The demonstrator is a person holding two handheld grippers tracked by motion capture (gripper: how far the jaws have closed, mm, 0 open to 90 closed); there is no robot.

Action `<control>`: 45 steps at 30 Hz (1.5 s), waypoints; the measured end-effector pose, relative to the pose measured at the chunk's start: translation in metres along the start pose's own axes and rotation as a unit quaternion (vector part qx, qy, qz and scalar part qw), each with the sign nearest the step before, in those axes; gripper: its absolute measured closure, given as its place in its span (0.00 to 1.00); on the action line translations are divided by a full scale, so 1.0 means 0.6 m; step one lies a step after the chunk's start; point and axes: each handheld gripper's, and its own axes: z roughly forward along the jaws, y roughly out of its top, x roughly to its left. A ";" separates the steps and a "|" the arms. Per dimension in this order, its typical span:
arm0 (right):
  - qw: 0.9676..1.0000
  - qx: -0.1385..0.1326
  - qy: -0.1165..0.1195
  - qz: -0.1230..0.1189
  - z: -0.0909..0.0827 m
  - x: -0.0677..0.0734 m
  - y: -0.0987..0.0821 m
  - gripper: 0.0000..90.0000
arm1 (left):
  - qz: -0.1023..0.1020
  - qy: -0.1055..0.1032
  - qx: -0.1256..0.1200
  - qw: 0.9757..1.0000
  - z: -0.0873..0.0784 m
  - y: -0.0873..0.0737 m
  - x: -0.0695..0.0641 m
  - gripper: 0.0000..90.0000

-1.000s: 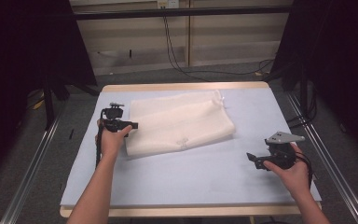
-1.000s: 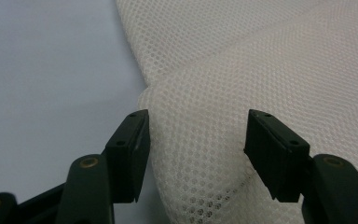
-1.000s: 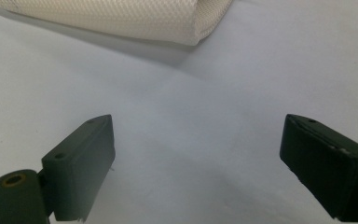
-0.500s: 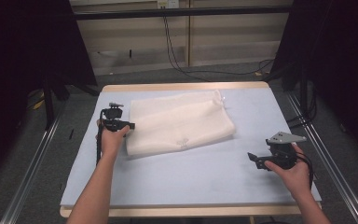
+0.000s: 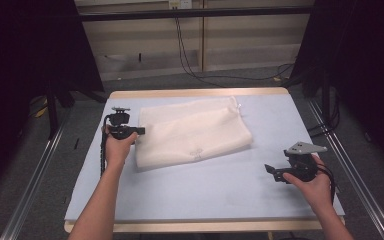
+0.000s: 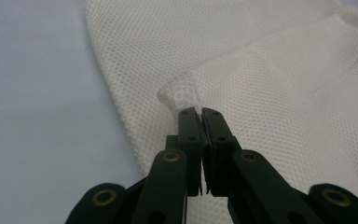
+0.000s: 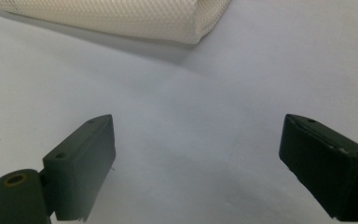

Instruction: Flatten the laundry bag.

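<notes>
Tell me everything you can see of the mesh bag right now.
The mesh bag is cream-white, fine netted fabric, folded into a rough rectangle, lying flat on the pale blue table toward its far left. The left tool has just been closing and pinches a small tuft of mesh near the bag's left edge. The right tool stands open, apart from it.

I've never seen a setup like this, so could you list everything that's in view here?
mesh bag: one, cream-white, lying flat on the far middle of the table.
table: one, pale blue-grey top with a wooden edge.
cables: a few, black, along the wall and floor behind the table.
rails: two, metal, on the floor at either side of the table.
left hand-held gripper: one, black, at the bag's left edge, jaws just closed, pinching a small tuft of mesh.
right hand-held gripper: one, black, jaws open over bare table near the right edge, apart from the bag.
forearms: two, coming in from the bottom.
</notes>
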 end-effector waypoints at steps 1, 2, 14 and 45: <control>1.000 0.000 0.001 0.003 -0.001 0.000 0.001 0.11 | 0.005 -0.005 0.000 1.000 -0.002 0.000 -0.003 0.97; 1.000 -0.002 0.001 0.002 0.000 0.000 0.001 0.11 | 0.013 -0.007 -0.003 1.000 -0.003 -0.001 -0.008 0.97; 1.000 -0.011 0.012 0.004 -0.001 0.010 0.006 0.11 | 0.048 -0.051 -0.007 0.998 -0.023 -0.011 -0.060 0.98; 0.999 -0.012 0.028 -0.012 0.026 0.041 0.032 0.23 | 0.062 -0.152 -0.008 0.986 -0.034 -0.119 -0.112 1.00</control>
